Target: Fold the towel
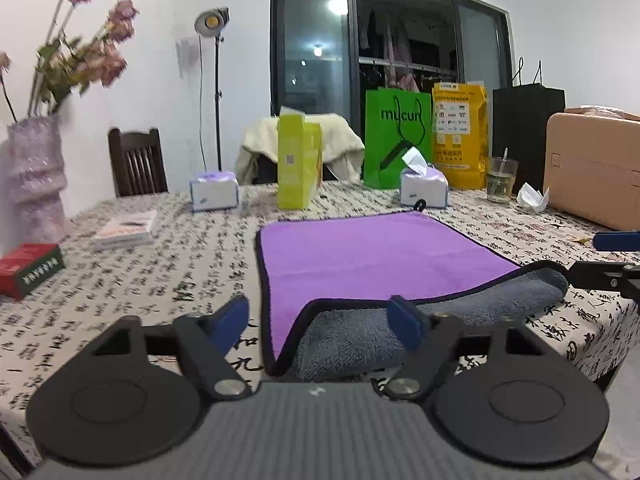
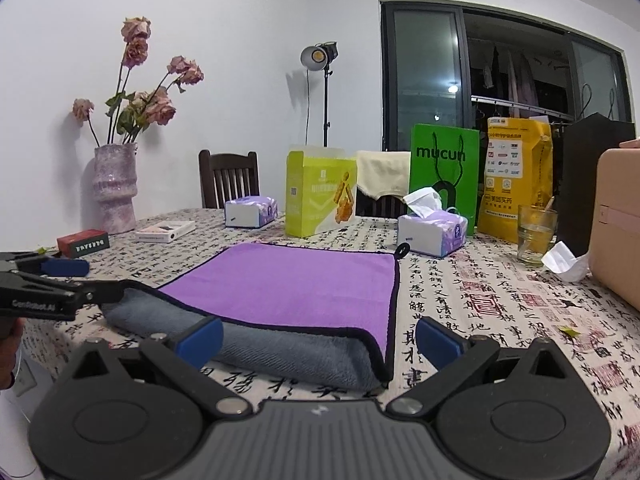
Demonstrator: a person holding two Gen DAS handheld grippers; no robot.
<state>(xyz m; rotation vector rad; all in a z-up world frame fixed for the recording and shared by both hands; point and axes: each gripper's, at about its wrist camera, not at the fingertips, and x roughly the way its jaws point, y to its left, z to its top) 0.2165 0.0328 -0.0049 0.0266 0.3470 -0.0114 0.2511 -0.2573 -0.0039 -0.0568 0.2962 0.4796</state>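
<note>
A towel (image 1: 360, 256), purple on top with a grey underside and a dark hem, lies flat on the patterned tablecloth. Its near edge is curled up and shows the grey side (image 1: 360, 340). My left gripper (image 1: 320, 320) is open, its blue pads on either side of the towel's near left corner, just above it. In the right wrist view the towel (image 2: 296, 280) fills the centre. My right gripper (image 2: 318, 340) is open, its pads straddling the near right corner of the grey roll (image 2: 296, 352). The other gripper shows at that view's left edge (image 2: 48, 280).
Behind the towel stand two tissue packs (image 2: 432, 232), a lime box (image 2: 320, 196), a green bag (image 2: 444, 168), a yellow bag (image 2: 516, 176) and a glass (image 2: 536, 236). A tan case (image 2: 620, 224) sits right. A vase (image 2: 114, 188), red box (image 2: 82, 242) and white box (image 2: 164, 231) sit left.
</note>
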